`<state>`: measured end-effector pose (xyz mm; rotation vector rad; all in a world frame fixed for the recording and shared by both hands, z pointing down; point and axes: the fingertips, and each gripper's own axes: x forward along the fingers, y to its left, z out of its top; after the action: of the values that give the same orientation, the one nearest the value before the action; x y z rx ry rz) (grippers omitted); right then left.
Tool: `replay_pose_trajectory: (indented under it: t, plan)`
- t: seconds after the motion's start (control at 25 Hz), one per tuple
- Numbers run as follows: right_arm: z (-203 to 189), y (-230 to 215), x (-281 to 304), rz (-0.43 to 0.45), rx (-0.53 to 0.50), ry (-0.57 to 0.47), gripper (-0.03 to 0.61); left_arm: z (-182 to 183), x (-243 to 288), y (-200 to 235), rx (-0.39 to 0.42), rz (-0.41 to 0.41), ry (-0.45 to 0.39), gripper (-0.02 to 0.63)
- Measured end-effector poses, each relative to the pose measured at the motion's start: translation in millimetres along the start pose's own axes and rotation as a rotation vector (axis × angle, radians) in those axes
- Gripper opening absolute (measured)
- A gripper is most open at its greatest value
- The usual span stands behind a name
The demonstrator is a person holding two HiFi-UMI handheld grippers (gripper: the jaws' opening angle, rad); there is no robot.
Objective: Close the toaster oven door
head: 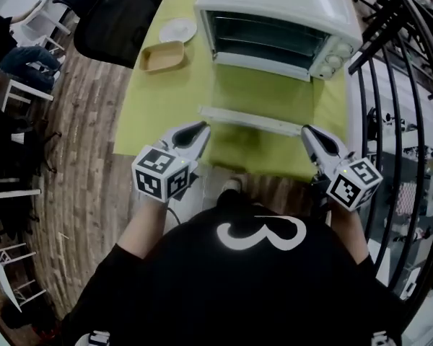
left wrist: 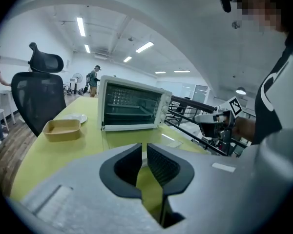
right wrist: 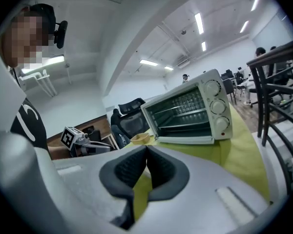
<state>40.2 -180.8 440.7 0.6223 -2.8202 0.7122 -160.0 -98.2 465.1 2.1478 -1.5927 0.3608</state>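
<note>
A white toaster oven (head: pixel 274 27) stands at the far end of the green table (head: pixel 166 99). Its glass door (head: pixel 263 96) lies fully open and flat towards me, with the white handle bar (head: pixel 249 120) along its near edge. My left gripper (head: pixel 200 128) is at the handle's left end and my right gripper (head: pixel 307 130) at its right end. Contact with the handle cannot be told. The left gripper (left wrist: pixel 145 152) has its jaws together with only a thin slit and nothing in them. The right gripper (right wrist: pixel 146 152) is shut and empty. The oven (left wrist: pixel 132 105) (right wrist: pixel 185 113) shows ahead in both gripper views.
A tan tray (head: pixel 162 56) and a white plate (head: pixel 177 29) sit on the table left of the oven. A black office chair (head: pixel 115 13) stands at the far left. A black metal railing (head: pixel 397 85) runs close along the table's right side.
</note>
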Motion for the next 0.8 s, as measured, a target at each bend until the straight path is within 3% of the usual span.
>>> replay_pose_trajectory:
  t: [0.28, 0.48, 0.52, 0.56, 0.8]
  plan:
    - [-41.4, -22.0, 2.8, -0.132, 0.044, 0.06, 0.003, -44.1, 25.5, 42.0, 0.007, -0.063, 0.113, 0.025]
    - [-74.6, -36.0, 5.1, -0.182, 0.077, 0.122, 0.006, -74.3, 42.0, 56.2, -0.021, -0.089, 0.19, 0.094]
    - [-81.3, -38.6, 5.9, -0.191, 0.08, 0.138, 0.076, -78.1, 46.2, 57.9, -0.022, -0.095, 0.202, 0.104]
    - [-88.1, -41.4, 7.1, -0.202, 0.077, 0.157, 0.092, -81.1, 50.4, 59.3, -0.022, -0.1, 0.21, 0.107]
    - [-123.9, -67.4, 13.0, -0.317, 0.023, 0.252, 0.097, -98.4, 71.3, 66.2, -0.014, -0.094, 0.252, 0.141]
